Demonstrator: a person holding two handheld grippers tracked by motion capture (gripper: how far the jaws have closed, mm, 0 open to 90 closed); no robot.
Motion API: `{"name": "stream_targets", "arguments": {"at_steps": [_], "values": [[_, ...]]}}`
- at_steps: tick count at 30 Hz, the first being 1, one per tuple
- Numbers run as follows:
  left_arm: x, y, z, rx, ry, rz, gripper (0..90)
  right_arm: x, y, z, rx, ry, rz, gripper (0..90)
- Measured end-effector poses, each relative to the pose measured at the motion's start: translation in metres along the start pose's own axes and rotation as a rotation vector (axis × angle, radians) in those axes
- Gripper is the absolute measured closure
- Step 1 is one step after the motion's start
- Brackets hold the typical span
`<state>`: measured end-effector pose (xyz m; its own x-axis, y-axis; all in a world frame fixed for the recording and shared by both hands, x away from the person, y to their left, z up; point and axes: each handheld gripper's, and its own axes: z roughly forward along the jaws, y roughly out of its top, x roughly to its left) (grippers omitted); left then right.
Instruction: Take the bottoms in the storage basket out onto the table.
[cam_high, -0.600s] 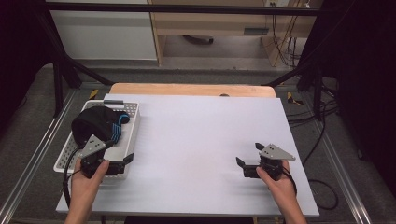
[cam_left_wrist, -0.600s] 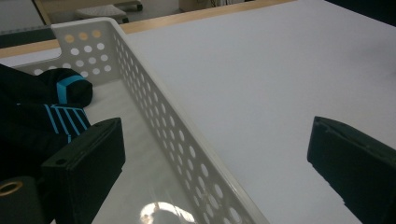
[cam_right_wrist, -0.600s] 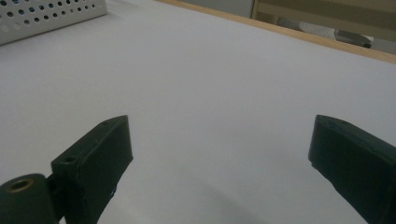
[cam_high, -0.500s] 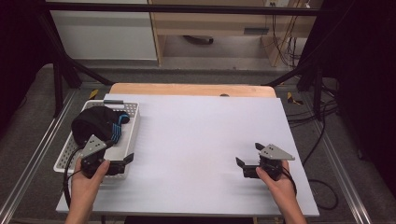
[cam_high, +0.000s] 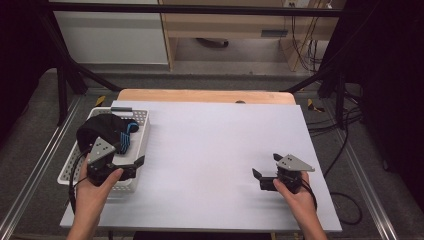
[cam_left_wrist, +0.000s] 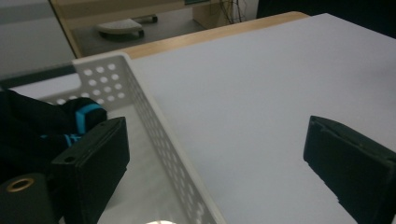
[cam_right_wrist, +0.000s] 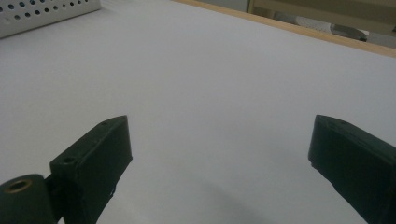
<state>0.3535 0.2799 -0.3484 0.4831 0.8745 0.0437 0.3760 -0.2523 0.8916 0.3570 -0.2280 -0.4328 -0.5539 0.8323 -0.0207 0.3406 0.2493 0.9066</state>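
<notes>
White table (cam_high: 210, 150) carried 1 perforated white basket (cam_high: 141, 131) at its left edge. Inside the basket lay a bundle of black cloth with blue stripes (cam_high: 107, 130), piled toward the far end; in the left gripper view the bundle (cam_left_wrist: 42, 128) sat just beyond the left jaw.

Left gripper (cam_high: 131, 165) hovered over the basket's near right corner, jaws spread wide, 1 inside the basket wall, 1 out over the table, nothing between them, not touching the cloth. Seen from its own camera (cam_left_wrist: 215, 154) the wall ran between the jaws.

Right gripper (cam_high: 264, 172) sat low over bare table at the near right, well apart from the basket, jaws released and empty (cam_right_wrist: 219, 158).
</notes>
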Motion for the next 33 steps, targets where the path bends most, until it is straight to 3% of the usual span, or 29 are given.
{"name": "stream_targets", "arguments": {"at_steps": [3, 5, 8, 12, 16, 21, 25, 32, 33], "values": [[0.009, 0.009, 0.003, 0.021, 0.017, -0.002, 8.2, 0.000, 0.000, 0.001, 0.004, 0.002, 0.002, 6.4], [0.011, 0.014, 0.015, 0.043, -0.009, -0.022, 11.3, -0.001, 0.000, 0.001, 0.007, 0.003, 0.000, 6.4], [0.012, 0.018, 0.022, 0.060, -0.002, -0.024, 11.4, 0.000, 0.000, 0.001, 0.011, 0.000, 0.000, 6.4], [0.020, 0.029, 0.030, 0.076, 0.030, -0.017, 10.4, 0.000, 0.000, 0.000, 0.009, -0.003, 0.001, 6.3], [0.031, 0.040, 0.038, 0.116, 0.073, 0.042, 8.0, 0.000, -0.002, 0.002, 0.022, -0.003, 0.022, 6.3], [0.045, 0.045, 0.050, 0.179, 0.106, 0.052, 8.3, 0.000, -0.002, 0.002, 0.023, 0.000, 0.013, 6.3], [0.056, 0.048, 0.056, 0.199, 0.128, 0.042, 10.1, 0.000, -0.002, 0.002, 0.024, 0.002, 0.012, 6.2], [0.095, 0.055, 0.067, 0.259, 0.175, 0.020, 11.2, 0.002, -0.001, 0.003, 0.037, 0.006, 0.005, 6.2], [0.100, 0.055, 0.068, 0.266, 0.171, -0.003, 13.0, 0.001, -0.002, 0.003, 0.036, -0.001, 0.009, 6.2]]}}
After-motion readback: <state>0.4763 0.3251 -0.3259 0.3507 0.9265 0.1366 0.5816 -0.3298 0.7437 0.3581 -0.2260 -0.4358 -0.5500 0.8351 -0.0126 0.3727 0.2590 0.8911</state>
